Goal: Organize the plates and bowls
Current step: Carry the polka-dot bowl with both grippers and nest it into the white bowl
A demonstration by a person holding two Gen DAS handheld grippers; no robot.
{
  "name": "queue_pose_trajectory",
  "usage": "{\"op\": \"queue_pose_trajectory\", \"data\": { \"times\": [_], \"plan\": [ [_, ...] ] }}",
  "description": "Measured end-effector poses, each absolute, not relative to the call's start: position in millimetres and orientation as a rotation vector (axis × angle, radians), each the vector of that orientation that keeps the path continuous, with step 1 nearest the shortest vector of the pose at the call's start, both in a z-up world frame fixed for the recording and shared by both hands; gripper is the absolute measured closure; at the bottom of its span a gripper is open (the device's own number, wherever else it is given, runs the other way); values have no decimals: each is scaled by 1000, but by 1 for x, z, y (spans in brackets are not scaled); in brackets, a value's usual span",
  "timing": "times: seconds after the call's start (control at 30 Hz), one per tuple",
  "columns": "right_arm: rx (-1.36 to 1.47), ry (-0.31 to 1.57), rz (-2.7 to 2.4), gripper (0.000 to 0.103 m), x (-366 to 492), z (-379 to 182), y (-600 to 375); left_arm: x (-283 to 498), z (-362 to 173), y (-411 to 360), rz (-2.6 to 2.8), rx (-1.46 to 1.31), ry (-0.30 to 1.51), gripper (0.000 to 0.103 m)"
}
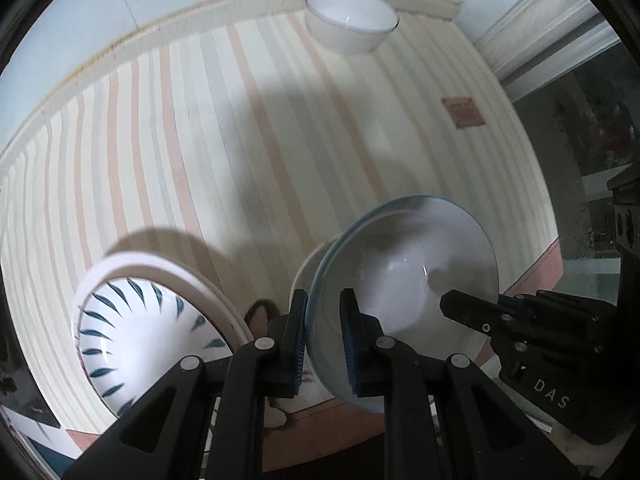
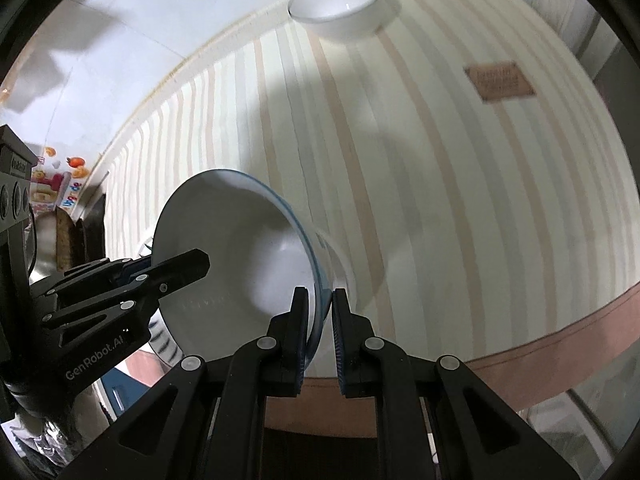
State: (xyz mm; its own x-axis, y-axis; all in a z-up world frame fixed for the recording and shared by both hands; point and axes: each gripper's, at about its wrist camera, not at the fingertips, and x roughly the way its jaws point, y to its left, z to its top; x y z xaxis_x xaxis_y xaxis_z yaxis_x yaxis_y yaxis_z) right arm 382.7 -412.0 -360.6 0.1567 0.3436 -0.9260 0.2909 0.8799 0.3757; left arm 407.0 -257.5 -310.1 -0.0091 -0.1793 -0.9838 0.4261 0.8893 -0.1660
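While level, both tongs (image 1: 323,336) (image 2: 320,336) on bowl (image 1: 404,280).

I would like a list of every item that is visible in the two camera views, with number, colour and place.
Blue-rimmed bowl: 1, white, held tilted between both grippers above the cloth's near edge.
Leaf-pattern bowl: 1, white with dark blue strokes, near left, on a plate.
White plate: 1, under the leaf-pattern bowl.
Plain bowl: 1, white, far edge.
Striped tablecloth: 1, cream with pink and grey stripes.
Brown label: 1, on the cloth, far right.
Left gripper: 1, black, closed on the bowl's rim.
Right gripper: 1, black, around the opposite rim.
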Motion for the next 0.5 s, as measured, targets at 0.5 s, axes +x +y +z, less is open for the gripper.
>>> {"op": "queue_pose_trajectory", "data": {
  "times": [0.5],
  "plan": [
    [534,1494,31,88,380,-385,-410,403,-340,-262,-460,254,1547,89]
  ]
}}
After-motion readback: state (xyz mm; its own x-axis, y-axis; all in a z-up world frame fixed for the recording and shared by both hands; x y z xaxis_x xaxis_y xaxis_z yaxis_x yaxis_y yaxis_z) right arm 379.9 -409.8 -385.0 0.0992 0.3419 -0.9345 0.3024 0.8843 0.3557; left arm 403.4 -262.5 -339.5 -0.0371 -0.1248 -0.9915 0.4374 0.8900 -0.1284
